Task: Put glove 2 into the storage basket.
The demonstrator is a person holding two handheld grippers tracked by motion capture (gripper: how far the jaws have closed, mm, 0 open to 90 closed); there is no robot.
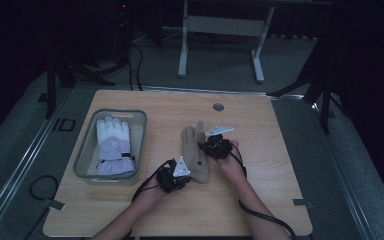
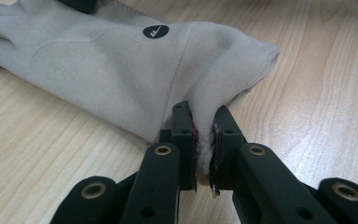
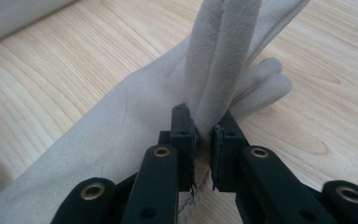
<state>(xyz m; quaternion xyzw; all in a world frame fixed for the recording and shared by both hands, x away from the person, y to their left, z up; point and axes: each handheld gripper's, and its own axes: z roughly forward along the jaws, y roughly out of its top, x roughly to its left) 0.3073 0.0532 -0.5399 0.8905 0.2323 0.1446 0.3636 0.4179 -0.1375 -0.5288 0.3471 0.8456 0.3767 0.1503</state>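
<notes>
Left gripper (image 2: 204,140) clenched on cuff-edge fold of beige glove (image 2: 121,70); cloth bunched between jaws, small round logo on glove back at 12 o'clock. Right gripper (image 3: 204,135) clenched on glove finger, pulled up from table (image 1: 260,200). Glove (image 1: 196,152) lies mid-table between both hands, fingers toward 12 o'clock. Likely reason for two-end hold: keep limp cloth stretched, carry without sagging. Grey bin (image 1: 87,150) at 9 o'clock holds white-lilac glove (image 1: 114,145); probable destination.
</notes>
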